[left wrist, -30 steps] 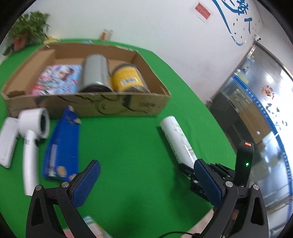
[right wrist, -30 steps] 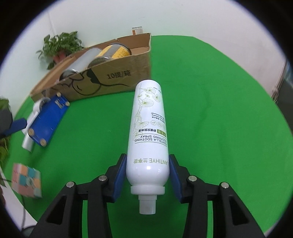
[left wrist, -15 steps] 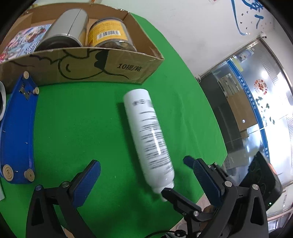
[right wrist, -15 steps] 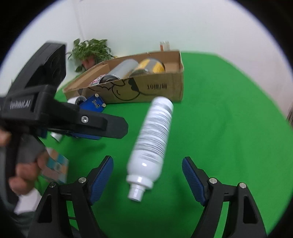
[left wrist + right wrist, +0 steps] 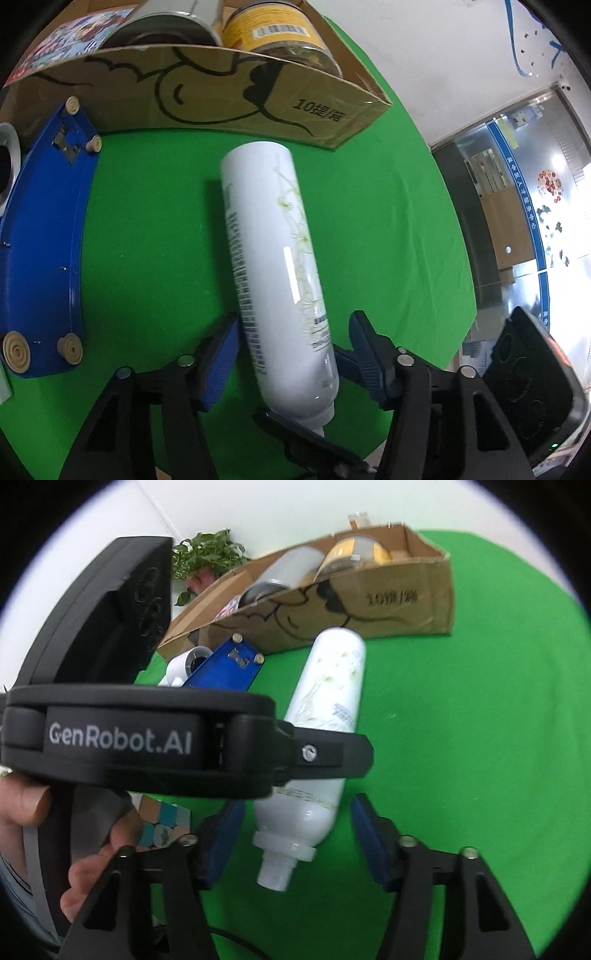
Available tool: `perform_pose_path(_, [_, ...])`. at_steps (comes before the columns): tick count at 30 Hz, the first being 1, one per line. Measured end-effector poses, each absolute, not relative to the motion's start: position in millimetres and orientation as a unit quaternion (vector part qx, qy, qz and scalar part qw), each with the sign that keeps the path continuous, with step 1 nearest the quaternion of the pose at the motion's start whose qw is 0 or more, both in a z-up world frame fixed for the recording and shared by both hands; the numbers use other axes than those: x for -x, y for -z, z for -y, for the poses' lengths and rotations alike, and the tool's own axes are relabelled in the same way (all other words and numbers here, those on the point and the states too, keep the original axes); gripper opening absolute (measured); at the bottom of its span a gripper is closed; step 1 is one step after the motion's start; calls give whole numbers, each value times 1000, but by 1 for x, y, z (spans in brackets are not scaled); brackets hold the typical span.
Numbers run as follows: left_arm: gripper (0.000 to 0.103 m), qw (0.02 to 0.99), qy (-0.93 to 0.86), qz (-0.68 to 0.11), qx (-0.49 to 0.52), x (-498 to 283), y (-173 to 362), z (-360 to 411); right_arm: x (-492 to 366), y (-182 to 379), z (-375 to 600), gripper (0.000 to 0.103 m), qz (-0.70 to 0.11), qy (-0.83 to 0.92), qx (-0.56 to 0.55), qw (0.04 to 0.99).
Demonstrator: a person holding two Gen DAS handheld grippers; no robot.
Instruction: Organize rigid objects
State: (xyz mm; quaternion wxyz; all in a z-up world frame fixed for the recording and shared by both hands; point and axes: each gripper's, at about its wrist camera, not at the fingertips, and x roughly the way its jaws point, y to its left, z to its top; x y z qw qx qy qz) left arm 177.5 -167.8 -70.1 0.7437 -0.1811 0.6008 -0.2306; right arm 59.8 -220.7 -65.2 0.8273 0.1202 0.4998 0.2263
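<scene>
A white spray bottle (image 5: pixel 273 240) lies on the green cloth (image 5: pixel 155 229), nozzle end toward both cameras. My left gripper (image 5: pixel 293 321) straddles its lower body and its jaws are closing: the left pad is at the bottle's side, while a gap shows at the right pad. In the right wrist view the bottle (image 5: pixel 332 686) has its neck between the pads of my right gripper (image 5: pixel 297 805). That one's jaws are closing too, with a gap on each side. The left gripper's black body (image 5: pixel 147 738), held by a hand (image 5: pixel 22 812), crosses over the bottle.
An open cardboard box (image 5: pixel 229 92) stands just beyond the bottle, holding a silver can (image 5: pixel 166 33), a yellow-labelled jar (image 5: pixel 280 33) and a colourful packet (image 5: pixel 66 29). A blue curved device (image 5: pixel 40 240) and a white handheld device (image 5: pixel 7 166) lie left. A puzzle cube (image 5: pixel 162 819) sits near the hand.
The right gripper let go of the bottle, which now lies on the cloth, and drew back. The left gripper came down over the bottle and narrowed its jaws around it.
</scene>
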Motion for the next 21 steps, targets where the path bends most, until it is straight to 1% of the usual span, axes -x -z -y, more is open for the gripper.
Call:
perform_pose_path(1, [50,744,227,-601,184,-177,71,166,-60,64,219,49,-497,-221,-111,832])
perform_pose_path(2, [46,744,224,-602,184,-176,71,164,-64,63,217,48,-501,-218,-102,832])
perform_pose_path(3, [45,740,228,-604,187,-176,73,163,-64,62,216,48,-501,-218,-98,832])
perform_pose_path(13, [44,757,225,-588,176,-163,63,164,-65,62,222,47,-504,-223,-106,828])
perform_pose_path(16, [44,769,229,-571,171,-160,48,161,-65,52,224,47,-489,-224,-101,837])
perform_pose_path(21, [43,803,237,-526,148,-160,4,166,-75,20,227,47,-450,-226,-86,859])
